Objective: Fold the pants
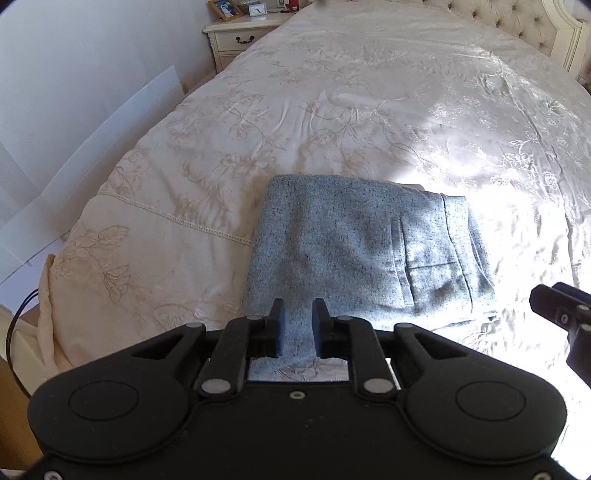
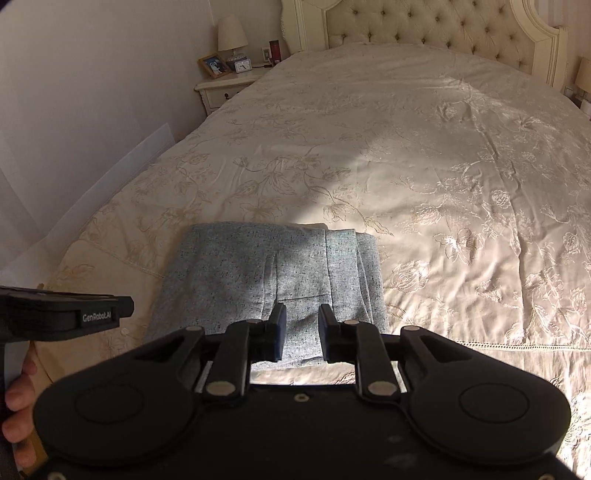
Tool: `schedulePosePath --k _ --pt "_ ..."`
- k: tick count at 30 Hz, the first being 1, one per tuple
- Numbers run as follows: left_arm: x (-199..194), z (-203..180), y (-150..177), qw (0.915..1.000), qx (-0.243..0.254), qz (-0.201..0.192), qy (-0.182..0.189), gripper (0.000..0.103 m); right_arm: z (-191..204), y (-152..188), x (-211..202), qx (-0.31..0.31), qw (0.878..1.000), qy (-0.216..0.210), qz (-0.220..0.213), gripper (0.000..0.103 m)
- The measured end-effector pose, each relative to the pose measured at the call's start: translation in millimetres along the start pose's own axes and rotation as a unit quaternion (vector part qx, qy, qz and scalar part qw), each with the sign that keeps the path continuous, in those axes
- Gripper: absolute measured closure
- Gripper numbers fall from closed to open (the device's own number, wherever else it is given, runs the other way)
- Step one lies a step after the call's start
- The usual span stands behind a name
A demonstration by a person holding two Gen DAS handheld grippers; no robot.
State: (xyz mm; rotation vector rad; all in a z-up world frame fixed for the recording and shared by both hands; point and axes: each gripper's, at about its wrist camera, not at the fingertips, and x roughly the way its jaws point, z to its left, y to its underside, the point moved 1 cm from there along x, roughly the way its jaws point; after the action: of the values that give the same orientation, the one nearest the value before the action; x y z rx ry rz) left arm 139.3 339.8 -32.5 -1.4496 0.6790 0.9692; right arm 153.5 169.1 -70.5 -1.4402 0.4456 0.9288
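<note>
Grey speckled pants (image 1: 354, 251) lie folded into a compact rectangle on the cream embroidered bedspread (image 1: 332, 110), a back pocket facing up. My left gripper (image 1: 297, 310) hovers above their near edge, open, with nothing between its blue pads. In the right wrist view the same folded pants (image 2: 258, 280) lie just ahead of my right gripper (image 2: 302, 314), which is also open and empty above the near edge. The right gripper's tip shows at the right border of the left wrist view. The left gripper's body appears at the left of the right wrist view, held by a hand (image 2: 18, 402).
A cream nightstand (image 2: 225, 90) with a lamp (image 2: 232, 38), a photo frame and a small clock stands at the bed's far left corner. A tufted headboard (image 2: 424, 26) closes the far end. A wall runs along the left side. Bedspread (image 2: 443, 166) stretches beyond and right of the pants.
</note>
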Motion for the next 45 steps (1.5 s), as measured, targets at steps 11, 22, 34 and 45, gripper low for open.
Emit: schedulePosePath --k 11,22,34,45 --pt "-23 -23 25 0.9999 -0.014 0.009 -0.001 0.072 -12 3 -32 -0.001 1.0 -0.015 -0.019 0.081" --pt "-30 -35 33 0.9999 -0.008 0.009 -0.002 0.072 -21 11 -40 0.002 1.0 -0.013 -0.016 0.081" --pt "-26 -36 31 0.9997 -0.015 0.015 -0.007 0.072 -20 9 -36 -0.002 1.0 -0.019 -0.014 0.081" --pt "-22 -37 28 0.9997 -0.016 0.018 -0.011 0.072 -22 7 -29 -0.001 1.0 -0.021 -0.005 0.081"
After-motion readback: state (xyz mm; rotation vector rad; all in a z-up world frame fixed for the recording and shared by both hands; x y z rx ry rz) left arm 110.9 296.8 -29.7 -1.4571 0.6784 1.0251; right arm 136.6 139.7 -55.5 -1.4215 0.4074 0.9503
